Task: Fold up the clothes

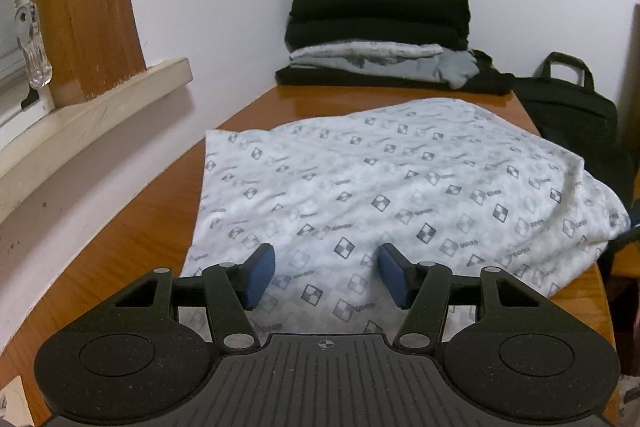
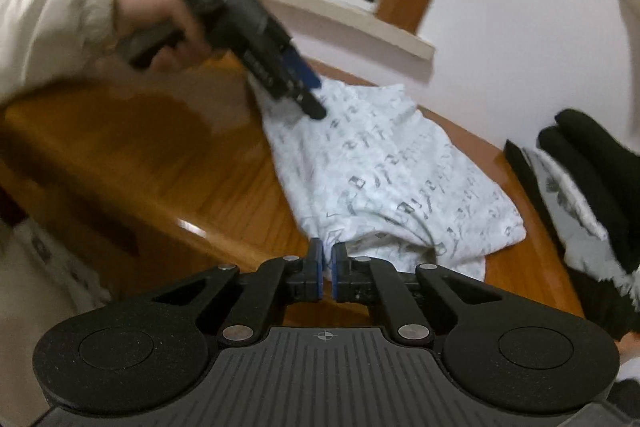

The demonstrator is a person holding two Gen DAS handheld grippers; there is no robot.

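A white garment with a grey diamond print (image 1: 360, 195) lies folded over on the wooden table (image 1: 132, 239). My left gripper (image 1: 326, 275) is open and empty just above its near end. In the right wrist view the same garment (image 2: 384, 171) lies across the table (image 2: 168, 163), and the left gripper (image 2: 308, 95) hovers over its far corner. My right gripper (image 2: 327, 267) is shut on the garment's near edge, with white cloth showing between the blue pads.
A stack of folded black and grey clothes (image 1: 380, 35) stands at the table's far end, also in the right wrist view (image 2: 580, 195). A black bag (image 1: 572, 107) sits beyond the table's right edge. A window sill (image 1: 96, 115) runs along the left wall.
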